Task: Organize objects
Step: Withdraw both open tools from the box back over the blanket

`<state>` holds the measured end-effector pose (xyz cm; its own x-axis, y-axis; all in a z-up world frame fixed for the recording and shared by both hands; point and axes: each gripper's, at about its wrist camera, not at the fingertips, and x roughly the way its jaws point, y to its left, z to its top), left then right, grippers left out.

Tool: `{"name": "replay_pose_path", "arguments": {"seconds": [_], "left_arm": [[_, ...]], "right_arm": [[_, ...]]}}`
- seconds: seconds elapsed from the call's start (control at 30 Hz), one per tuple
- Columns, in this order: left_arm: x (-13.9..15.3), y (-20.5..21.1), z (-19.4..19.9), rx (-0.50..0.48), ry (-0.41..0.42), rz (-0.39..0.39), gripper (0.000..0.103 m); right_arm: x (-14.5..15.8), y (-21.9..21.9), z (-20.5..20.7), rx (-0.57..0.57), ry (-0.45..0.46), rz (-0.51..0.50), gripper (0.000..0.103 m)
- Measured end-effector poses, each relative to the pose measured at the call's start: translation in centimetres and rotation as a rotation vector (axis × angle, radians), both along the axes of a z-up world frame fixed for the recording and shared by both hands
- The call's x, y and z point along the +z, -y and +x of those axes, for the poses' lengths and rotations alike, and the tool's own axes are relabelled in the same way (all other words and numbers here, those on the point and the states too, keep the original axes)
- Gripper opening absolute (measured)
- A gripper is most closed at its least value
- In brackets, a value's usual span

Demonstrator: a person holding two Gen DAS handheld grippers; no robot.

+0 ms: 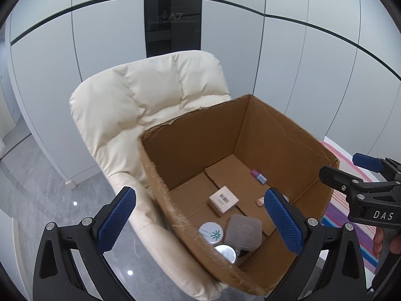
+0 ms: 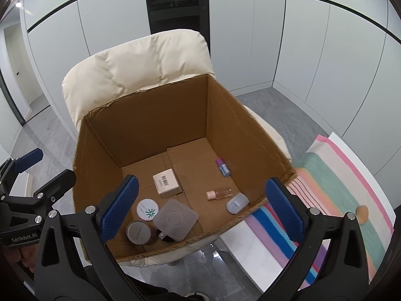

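Observation:
An open cardboard box (image 1: 195, 135) (image 2: 150, 118) stands on a cream chair. Inside lie a small white barcode box (image 1: 223, 200) (image 2: 166, 181), a grey square case (image 1: 243, 231) (image 2: 175, 218), a white round tin (image 1: 211, 232) (image 2: 147, 209), a silver round tin (image 1: 226, 252) (image 2: 138, 232), a purple-blue tube (image 1: 259, 176) (image 2: 223, 166), a pink-capped bottle (image 2: 219, 193) and a pale blue oval piece (image 2: 236, 202). My left gripper (image 1: 200, 223) is open and empty above the box's near left corner. My right gripper (image 2: 200, 208) is open and empty above the box's near edge.
The cream padded chair (image 1: 140, 105) (image 2: 140, 65) carries the box. A striped cloth (image 2: 333, 183) (image 1: 351, 215) lies to the right, with a small tan egg-shaped thing (image 2: 362, 212) on it. White cabinet panels stand behind. Grey glossy floor lies to the left.

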<state>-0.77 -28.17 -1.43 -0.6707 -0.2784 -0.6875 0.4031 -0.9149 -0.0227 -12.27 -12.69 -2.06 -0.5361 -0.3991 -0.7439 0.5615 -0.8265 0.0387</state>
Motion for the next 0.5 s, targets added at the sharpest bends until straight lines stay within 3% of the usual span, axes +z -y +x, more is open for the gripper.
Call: {"name": "replay_pose_path", "arguments": {"seconds": [0.5], "left_arm": [[-0.1,-3.6,-2.7,-0.077,0.003,-0.005,0.103]], "right_arm": [[0.8,-4.9,-0.8,-0.076,-0.021,-0.034,0.103]]}}
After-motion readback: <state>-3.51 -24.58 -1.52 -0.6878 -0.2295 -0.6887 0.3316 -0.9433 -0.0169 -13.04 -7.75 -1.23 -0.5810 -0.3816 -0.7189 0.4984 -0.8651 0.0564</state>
